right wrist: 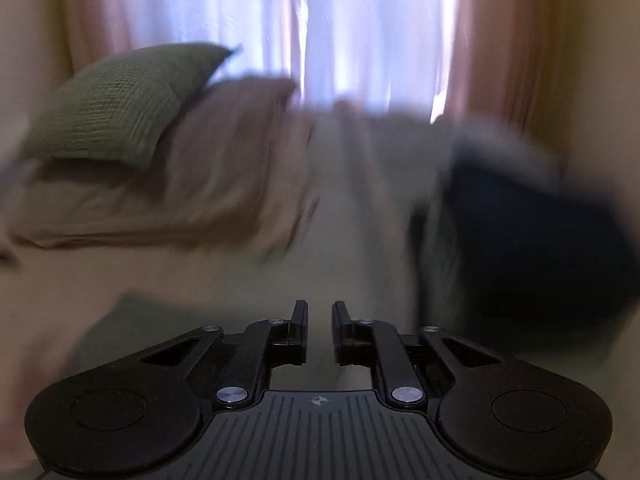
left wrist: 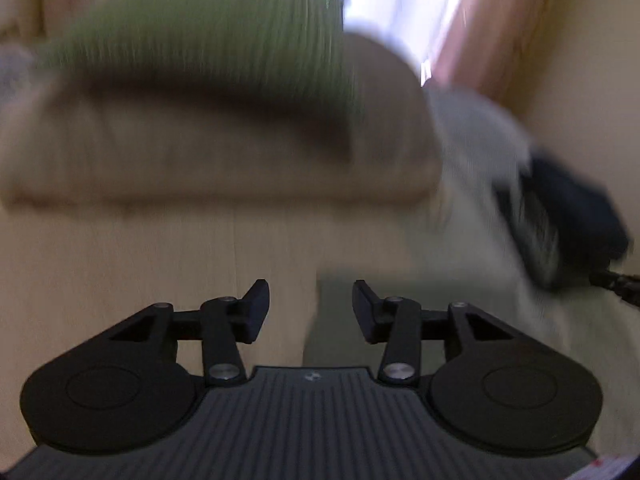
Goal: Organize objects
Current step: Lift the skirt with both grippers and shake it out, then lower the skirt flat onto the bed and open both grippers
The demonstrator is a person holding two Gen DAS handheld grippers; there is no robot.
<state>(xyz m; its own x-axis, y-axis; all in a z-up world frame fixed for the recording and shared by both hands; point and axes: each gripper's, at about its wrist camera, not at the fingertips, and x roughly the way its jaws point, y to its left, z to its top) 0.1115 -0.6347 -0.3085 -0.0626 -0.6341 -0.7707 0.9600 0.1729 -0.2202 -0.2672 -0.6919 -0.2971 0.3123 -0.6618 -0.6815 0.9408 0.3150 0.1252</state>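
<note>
Both views are motion-blurred. A green ribbed cushion (left wrist: 200, 28) lies on top of a beige pillow (left wrist: 224, 152) on a bed. The same green cushion (right wrist: 124, 104) and beige pillow (right wrist: 180, 184) show at the left of the right wrist view. A dark blue cushion (left wrist: 576, 216) sits at the right; it also shows in the right wrist view (right wrist: 536, 240). My left gripper (left wrist: 311, 300) is open and empty, short of the beige pillow. My right gripper (right wrist: 320, 320) has its fingers a narrow gap apart with nothing between them.
A pale bed sheet (left wrist: 120, 272) spreads under the pillows. A whitish pillow or blanket (right wrist: 368, 184) lies between the beige pillow and the blue cushion. Pink and white curtains (right wrist: 360, 32) with bright window light hang behind the bed. A dark object (left wrist: 616, 284) juts in at the right edge.
</note>
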